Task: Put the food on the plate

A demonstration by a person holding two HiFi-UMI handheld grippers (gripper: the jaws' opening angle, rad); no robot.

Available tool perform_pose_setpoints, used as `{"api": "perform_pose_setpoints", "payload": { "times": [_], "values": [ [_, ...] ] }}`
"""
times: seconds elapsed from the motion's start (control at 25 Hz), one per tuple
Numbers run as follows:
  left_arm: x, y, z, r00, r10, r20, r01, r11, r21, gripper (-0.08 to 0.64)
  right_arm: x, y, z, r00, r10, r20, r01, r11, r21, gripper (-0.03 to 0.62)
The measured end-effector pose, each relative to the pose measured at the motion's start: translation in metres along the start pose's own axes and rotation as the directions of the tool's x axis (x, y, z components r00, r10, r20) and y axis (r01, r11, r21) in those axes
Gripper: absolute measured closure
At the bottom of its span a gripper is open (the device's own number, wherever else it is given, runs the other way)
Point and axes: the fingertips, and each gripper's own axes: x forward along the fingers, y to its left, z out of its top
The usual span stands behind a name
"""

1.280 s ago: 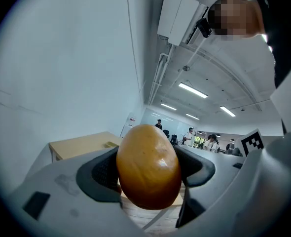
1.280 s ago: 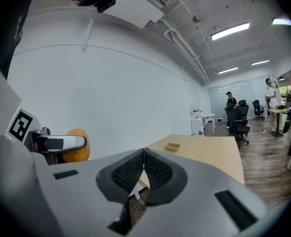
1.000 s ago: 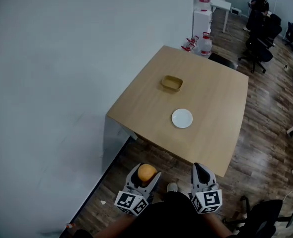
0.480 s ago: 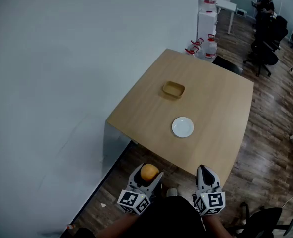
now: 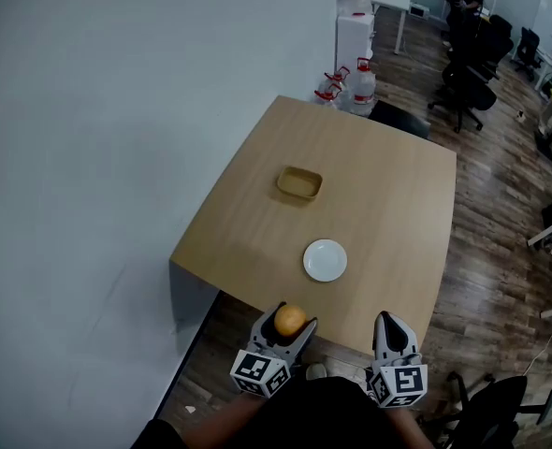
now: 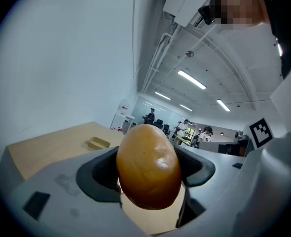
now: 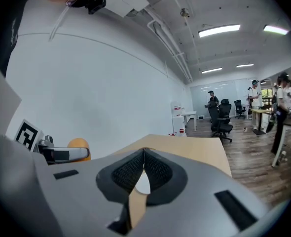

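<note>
A round orange-brown bread roll (image 5: 290, 320) (image 6: 148, 166) is clamped in my left gripper (image 5: 289, 324), held just short of the near edge of the wooden table (image 5: 388, 195). The roll also shows at the left of the right gripper view as an orange bread roll (image 7: 78, 145). A small white plate (image 5: 325, 260) lies empty on the table's near half, just beyond the left gripper. My right gripper (image 5: 388, 329) (image 7: 141, 158) hangs beside it, shut with nothing between its jaws.
A shallow tan tray (image 5: 299, 183) sits mid-table, also seen as the tan tray (image 6: 98, 143). A white wall (image 5: 98, 138) runs along the left. Water bottles (image 5: 349, 84), office chairs (image 5: 463, 73) and people stand beyond the far edge. A dark chair (image 5: 486, 410) is at my lower right.
The view has moved closer to the table; the plate and tray now lie nearer. My left gripper carried the roll up to the table's near edge. The right gripper stayed shut.
</note>
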Motion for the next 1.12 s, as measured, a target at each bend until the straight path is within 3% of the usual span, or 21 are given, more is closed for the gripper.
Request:
{"api": "perform_pose_setpoints", "payload": {
  "times": [0.12,0.32,0.48,0.64,0.8,1.0,1.12],
  "values": [
    [0.032,0.016,-0.006,0.998,-0.035,-0.043,0.036,0.999,0.022,0.229,0.026,-0.001,0.013,1.0,-0.022,0.007,0.022,1.0,-0.001,0.532],
    [0.076,0.046,-0.015,0.992,-0.064,-0.106,0.061,0.998,-0.026,0.229,0.059,-0.001,0.029,0.998,-0.055,0.014,0.054,0.999,0.005,0.532],
    [0.114,0.064,-0.035,0.977,-0.094,-0.192,0.093,0.996,-0.016,0.229,0.081,-0.01,0.025,0.995,-0.096,-0.007,0.096,0.995,0.008,0.532],
    [0.143,0.079,-0.065,0.952,-0.109,-0.287,0.092,0.993,-0.071,0.229,0.097,-0.01,0.017,0.993,-0.111,-0.035,0.112,0.993,0.028,0.532],
    [0.171,0.097,-0.095,0.923,-0.11,-0.369,0.101,0.994,-0.043,0.229,0.113,-0.011,0.012,0.989,-0.137,-0.06,0.139,0.99,0.031,0.532],
    [0.196,0.097,-0.142,0.859,-0.163,-0.485,0.185,0.983,-0.002,0.229,0.115,-0.019,0.004,0.977,-0.195,-0.086,0.197,0.98,0.01,0.532],
    [0.209,0.101,-0.162,0.832,-0.159,-0.532,0.212,0.977,0.039,0.229,0.113,-0.028,0.004,0.967,-0.238,-0.09,0.241,0.97,0.019,0.532]
  ]
}}
